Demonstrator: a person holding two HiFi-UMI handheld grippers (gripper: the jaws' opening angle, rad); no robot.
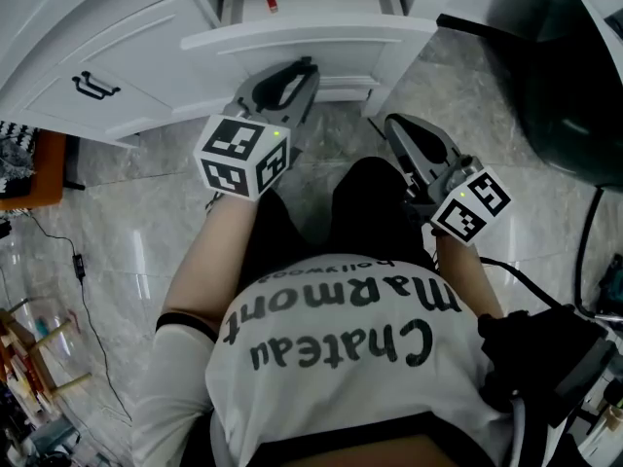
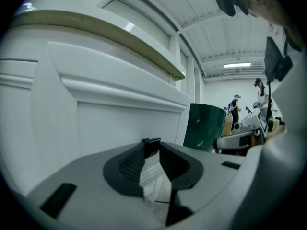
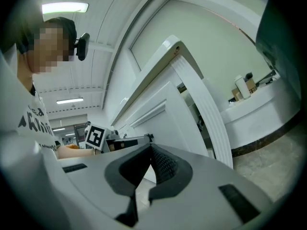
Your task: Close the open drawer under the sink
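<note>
- White cabinet [image 1: 117,56] under the sink fills the top of the head view; its far-left front, with a black handle [image 1: 94,88], sits flush, so that one needs nothing.
- Next along, the left gripper [image 1: 304,70] points nearly level at the open drawer [image 1: 311,33]. Its jaws stand a little apart with nothing between them. I take that to mean it is set up to push with its tips rather than grab.
- Its own view shows only a white panelled front close ahead. Whether the tips touch the panel I cannot tell.
- The drawer juts out from the cabinet in the middle, with a small red thing [image 1: 273,4] lying inside. The task is not done, and a straight shove on the front should send the drawer home.
- To the right, the right gripper [image 1: 394,123] hangs lower and apart from the drawer, near the cabinet's corner post [image 1: 389,71]. Its jaws are together and empty, and it looks like a spare hand kept out of the drawer's path.
</note>
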